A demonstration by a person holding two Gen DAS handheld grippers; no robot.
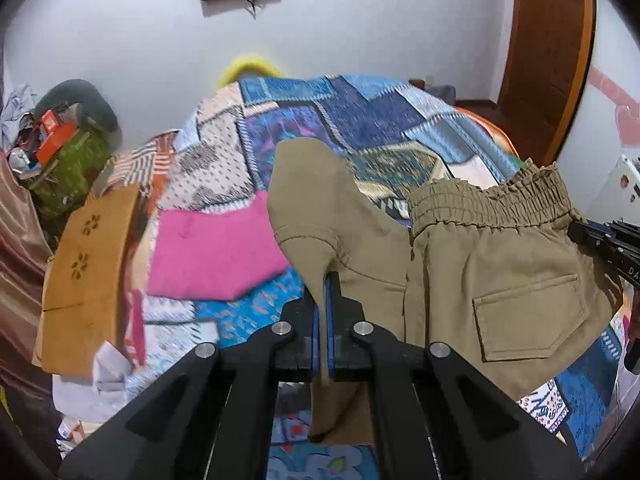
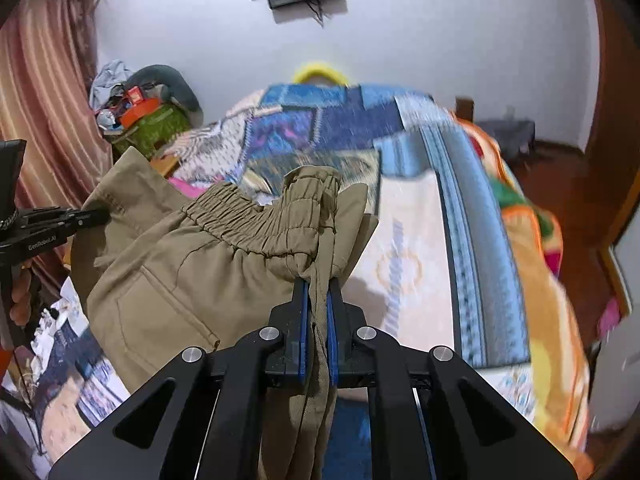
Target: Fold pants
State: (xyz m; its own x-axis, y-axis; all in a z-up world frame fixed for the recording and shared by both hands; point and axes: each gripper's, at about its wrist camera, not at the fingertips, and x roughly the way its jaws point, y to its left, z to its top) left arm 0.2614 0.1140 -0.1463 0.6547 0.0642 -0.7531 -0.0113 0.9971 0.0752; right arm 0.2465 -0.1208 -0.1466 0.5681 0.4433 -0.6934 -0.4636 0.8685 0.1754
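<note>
Khaki pants [image 1: 492, 264] with an elastic waistband [image 1: 492, 204] and a back pocket [image 1: 528, 316] hang above the bed. My left gripper [image 1: 322, 280] is shut on a fold of the cloth near the leg hem, which drapes down between its arms. My right gripper [image 2: 318, 280] is shut on the bunched waistband end of the pants [image 2: 208, 264]. Each view shows the other tool at its edge: the right gripper [image 1: 576, 228] at the waistband's right corner, the left gripper [image 2: 102, 216] pinching the far left of the cloth.
A patchwork bedspread [image 1: 360, 120] covers the bed. On it lie a pink garment [image 1: 212, 256] and a mustard garment [image 1: 92, 272]. A cluttered green bag [image 1: 68, 160] stands at the left by a curtain [image 2: 44, 100]. A wooden door [image 1: 548, 56] is at the right.
</note>
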